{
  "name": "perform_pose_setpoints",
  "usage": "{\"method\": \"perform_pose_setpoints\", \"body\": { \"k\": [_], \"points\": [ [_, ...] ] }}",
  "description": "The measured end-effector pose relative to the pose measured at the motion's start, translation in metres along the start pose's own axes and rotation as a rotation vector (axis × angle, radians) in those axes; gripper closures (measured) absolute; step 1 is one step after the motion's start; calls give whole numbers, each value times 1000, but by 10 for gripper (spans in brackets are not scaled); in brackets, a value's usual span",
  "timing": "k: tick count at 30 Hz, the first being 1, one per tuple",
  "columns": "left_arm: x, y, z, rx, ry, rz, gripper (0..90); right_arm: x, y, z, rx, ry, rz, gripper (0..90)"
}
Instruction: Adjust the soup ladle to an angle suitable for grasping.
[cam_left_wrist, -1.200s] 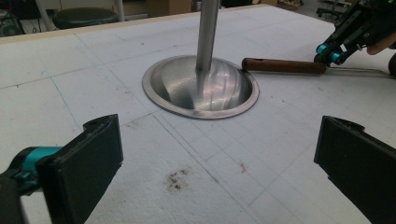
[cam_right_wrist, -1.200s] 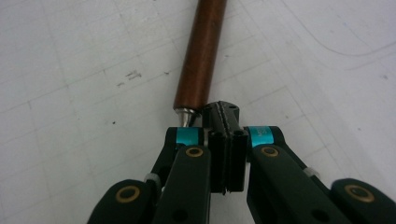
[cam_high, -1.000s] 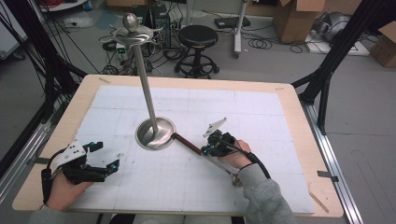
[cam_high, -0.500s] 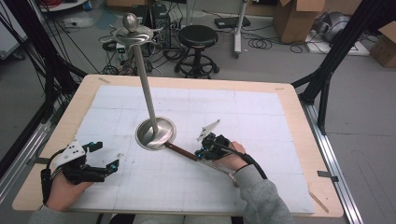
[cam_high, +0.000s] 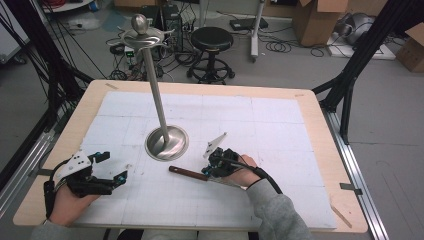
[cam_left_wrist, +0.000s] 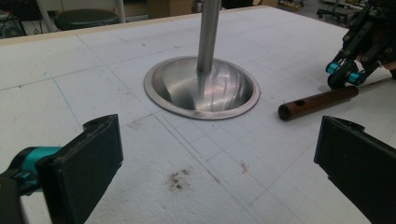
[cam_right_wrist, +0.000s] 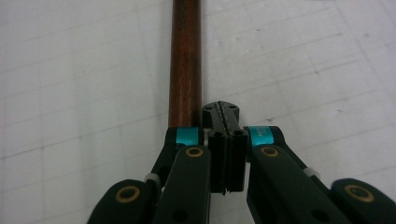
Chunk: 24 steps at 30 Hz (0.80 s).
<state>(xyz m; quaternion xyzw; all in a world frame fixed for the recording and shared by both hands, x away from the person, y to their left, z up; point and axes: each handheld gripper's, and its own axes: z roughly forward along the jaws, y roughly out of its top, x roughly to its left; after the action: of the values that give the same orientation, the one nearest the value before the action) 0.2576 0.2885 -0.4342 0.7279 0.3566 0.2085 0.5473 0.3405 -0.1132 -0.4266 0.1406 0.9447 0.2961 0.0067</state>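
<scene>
A brown wooden rod (cam_high: 187, 173) lies on the white table, just to the near right of a metal stand's round base (cam_high: 166, 145). My right gripper (cam_high: 207, 172) is shut, jaws pressed together with nothing between them. In the right gripper view the rod (cam_right_wrist: 185, 60) runs forward from under the left side of the right gripper (cam_right_wrist: 221, 109). My left gripper (cam_high: 112, 166) rests at the near left, open and empty. In the left gripper view its wide jaws frame the base (cam_left_wrist: 201, 88), the rod (cam_left_wrist: 317, 101) and the right gripper (cam_left_wrist: 350, 70).
The stand's thin pole (cam_high: 155, 90) rises tall from the base to a dish and knob at the top. The white gridded mat (cam_high: 280, 125) covers most of the wooden table. Beyond the far edge are a stool (cam_high: 212, 37), cables and boxes.
My right hand has slid left and nearer. The rod has swung away from the base's rim and now lies more level. The left hand has stayed still.
</scene>
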Motion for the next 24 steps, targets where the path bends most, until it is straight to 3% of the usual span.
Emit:
{"method": "perform_pose_setpoints", "body": {
  "k": [7,13,15,17,19,20,24],
  "points": [
    [1,0,0,2,-3,-3,18,7,3,3,7,27,-36,900],
    [1,-1,-1,-5,-4,-9,17,7,4,-11,-29,-14,-21,898],
    [2,-1,0,-4,-8,-12,18,6,3,-18,-53,-20,-29,861],
    [2,0,1,-3,-10,-13,18,6,2,-27,-86,-25,-15,738],
    [1,0,1,-6,-13,-17,18,7,2,-29,-94,-28,-10,696],
    [2,0,0,-6,-17,-14,18,7,1,-33,-103,-16,-7,597],
    [1,0,-1,-14,-22,-11,18,8,-1,-36,-92,11,7,487]
  ]
}}
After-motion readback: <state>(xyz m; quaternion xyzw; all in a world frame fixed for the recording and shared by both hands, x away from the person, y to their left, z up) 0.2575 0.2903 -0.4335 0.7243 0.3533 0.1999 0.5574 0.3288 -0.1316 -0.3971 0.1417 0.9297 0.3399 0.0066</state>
